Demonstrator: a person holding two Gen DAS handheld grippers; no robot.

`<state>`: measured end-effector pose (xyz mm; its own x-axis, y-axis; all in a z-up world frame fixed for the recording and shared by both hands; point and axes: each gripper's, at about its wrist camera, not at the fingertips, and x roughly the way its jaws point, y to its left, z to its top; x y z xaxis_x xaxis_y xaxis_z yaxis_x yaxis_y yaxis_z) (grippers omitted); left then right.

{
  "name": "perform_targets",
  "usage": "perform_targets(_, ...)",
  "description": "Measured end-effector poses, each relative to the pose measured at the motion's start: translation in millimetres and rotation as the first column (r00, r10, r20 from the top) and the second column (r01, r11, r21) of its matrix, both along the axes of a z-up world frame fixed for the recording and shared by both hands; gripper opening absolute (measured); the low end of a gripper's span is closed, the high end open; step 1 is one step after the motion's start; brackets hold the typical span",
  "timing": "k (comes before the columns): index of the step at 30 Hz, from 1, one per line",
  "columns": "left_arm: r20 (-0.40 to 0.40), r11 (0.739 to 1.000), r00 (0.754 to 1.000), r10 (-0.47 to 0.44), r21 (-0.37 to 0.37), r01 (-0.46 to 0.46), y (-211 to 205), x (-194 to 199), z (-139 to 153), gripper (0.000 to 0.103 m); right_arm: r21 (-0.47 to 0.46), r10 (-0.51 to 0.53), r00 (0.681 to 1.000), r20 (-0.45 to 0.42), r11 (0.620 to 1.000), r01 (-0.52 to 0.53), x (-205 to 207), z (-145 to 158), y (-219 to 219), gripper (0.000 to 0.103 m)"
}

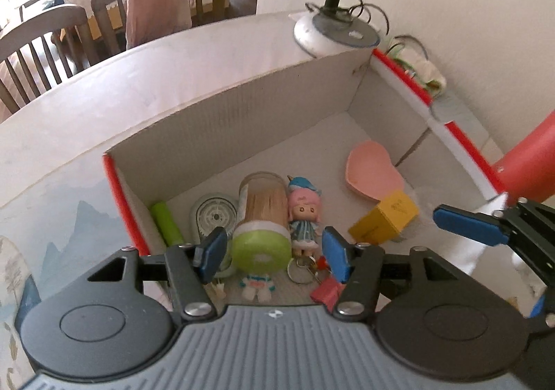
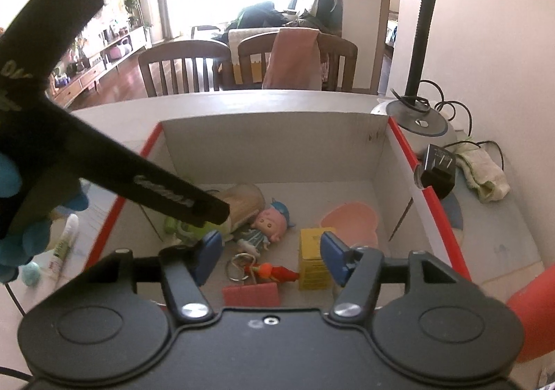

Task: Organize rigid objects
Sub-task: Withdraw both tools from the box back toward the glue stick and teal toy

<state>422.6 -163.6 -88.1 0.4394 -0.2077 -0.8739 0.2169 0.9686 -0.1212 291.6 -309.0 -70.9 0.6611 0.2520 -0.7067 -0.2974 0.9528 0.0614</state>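
Left hand-held gripper [image 1: 274, 256] hangs spread and empty over the toothpick jar [image 1: 262, 216] lying in the box [image 1: 222, 133]. Right hand-held gripper [image 2: 270, 258], also spread and empty, hovers near the yellow carton [image 2: 314, 260]. Best lower straight, clearing the doll [image 2: 267, 227].

Red-edged white box [image 1: 409, 74] holds a yellow carton [image 1: 385, 218], pink heart [image 1: 373, 175], green-capped jar [image 1: 262, 216].
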Motion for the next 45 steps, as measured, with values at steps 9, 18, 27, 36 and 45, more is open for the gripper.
perform_targets(9, 0.077, 0.999, 0.997, 0.019, -0.042, -0.016, 27.2, -37.9, 32.9, 0.06, 0.034, 0.014, 0.999, 0.032, 0.999, -0.015, -23.8, 21.7, 13.9, 0.07)
perform_targets(18, 0.119, 0.996, 0.992, 0.039, -0.081, -0.03, 61.0, -76.6, 52.0, 0.06, 0.074, 0.028, 0.998, 0.055, 0.997, -0.032, -47.6, 37.2, 39.5, 0.079)
perform_targets(27, 0.143, 0.994, 0.987, 0.07, -0.098, -0.056, 109.4, -119.5, 61.9, 0.067, 0.116, 0.064, 0.997, 0.049, 0.991, -0.07, -73.8, 38.9, 77.2, 0.086)
perform_targets(36, 0.145, 0.99, 0.983, 0.11, -0.1, -0.096, 161.4, -155.4, 60.8, 0.075, 0.143, 0.082, 0.996, 0.04, 0.986, -0.087, -90.4, 36.7, 113.1, 0.095)
perform_targets(45, 0.13, 0.982, 0.979, 0.155, -0.129, -0.139, 209.6, -179.3, 51.5, 0.082, 0.134, 0.098, 0.995, 0.02, 0.986, -0.099, -95.6, 31.8, 148.2, 0.1)
